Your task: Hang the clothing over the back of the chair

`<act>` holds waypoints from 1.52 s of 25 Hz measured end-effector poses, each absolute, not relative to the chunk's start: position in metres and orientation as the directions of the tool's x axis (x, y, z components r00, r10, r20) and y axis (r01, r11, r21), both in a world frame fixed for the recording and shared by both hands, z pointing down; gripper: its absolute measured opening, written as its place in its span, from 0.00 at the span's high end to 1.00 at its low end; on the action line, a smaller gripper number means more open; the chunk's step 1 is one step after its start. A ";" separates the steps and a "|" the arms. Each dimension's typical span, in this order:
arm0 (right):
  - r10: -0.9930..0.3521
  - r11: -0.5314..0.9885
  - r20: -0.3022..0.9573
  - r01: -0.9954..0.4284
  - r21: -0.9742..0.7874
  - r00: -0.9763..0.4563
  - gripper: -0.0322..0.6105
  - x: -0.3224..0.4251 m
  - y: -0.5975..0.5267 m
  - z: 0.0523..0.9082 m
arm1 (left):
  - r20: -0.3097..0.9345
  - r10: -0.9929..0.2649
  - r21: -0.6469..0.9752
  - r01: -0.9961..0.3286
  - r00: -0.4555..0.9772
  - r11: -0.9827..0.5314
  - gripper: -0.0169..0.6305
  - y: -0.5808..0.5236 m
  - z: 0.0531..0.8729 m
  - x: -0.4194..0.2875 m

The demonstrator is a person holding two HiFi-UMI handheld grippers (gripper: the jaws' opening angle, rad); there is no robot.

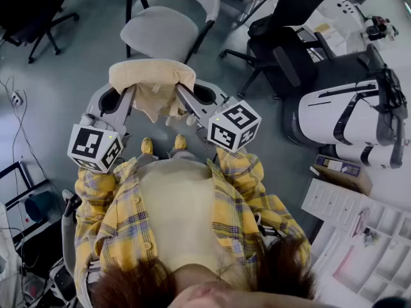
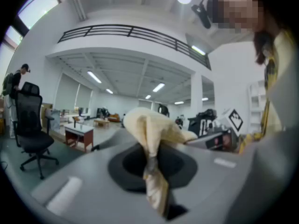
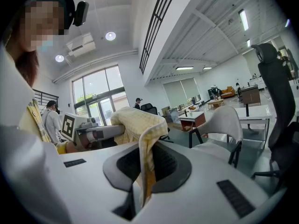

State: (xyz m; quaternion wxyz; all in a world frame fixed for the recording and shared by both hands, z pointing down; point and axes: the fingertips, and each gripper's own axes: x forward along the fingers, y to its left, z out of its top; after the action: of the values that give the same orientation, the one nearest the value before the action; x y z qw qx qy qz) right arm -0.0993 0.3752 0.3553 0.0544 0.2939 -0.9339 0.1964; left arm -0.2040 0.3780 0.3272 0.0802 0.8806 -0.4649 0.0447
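Note:
A cream-yellow garment (image 1: 152,82) hangs bunched between my two grippers, in the air in front of the person's plaid shirt. My left gripper (image 1: 130,95) is shut on the garment's left part, with the cloth (image 2: 149,125) pinched in the slot between its jaws. On the other side, my right gripper (image 1: 183,94) is shut on the right part, and a fold of the cloth (image 3: 135,120) runs down between its jaws. The grey chair (image 1: 170,18) stands just beyond the garment with its seat towards me. It also shows in the right gripper view as a grey chair (image 3: 224,125) at the right.
A black office chair (image 1: 282,50) stands to the right of the grey chair and another black office chair (image 1: 32,11) at the far left. A white and black machine (image 1: 347,117) and a white tray (image 1: 359,230) with compartments fill the right side. Cables (image 1: 16,98) lie on the floor at the left.

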 end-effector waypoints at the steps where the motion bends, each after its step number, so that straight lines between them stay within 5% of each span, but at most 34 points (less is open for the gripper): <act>1: -0.527 0.750 0.218 -0.570 -0.336 -0.821 0.90 -0.099 0.376 0.356 | 0.153 -0.811 0.099 -0.826 0.564 -0.555 0.92 0.378 0.327 -0.204; 16: -0.540 0.737 0.196 -0.573 -0.359 -0.818 0.90 -0.082 0.358 0.353 | 0.139 -0.819 0.095 -0.831 0.556 -0.548 0.92 0.354 0.323 -0.184; 38: -0.605 0.704 0.140 -0.609 -0.366 -0.784 0.90 0.025 0.304 0.337 | 0.162 -0.761 0.039 -0.775 0.628 -0.631 0.92 0.274 0.310 -0.062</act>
State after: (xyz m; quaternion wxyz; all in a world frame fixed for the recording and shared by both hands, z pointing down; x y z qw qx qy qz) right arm 0.0251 0.3035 0.3371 0.0045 0.3289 -0.9229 0.2000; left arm -0.0619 0.2740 0.3097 0.0527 0.9007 -0.4263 0.0652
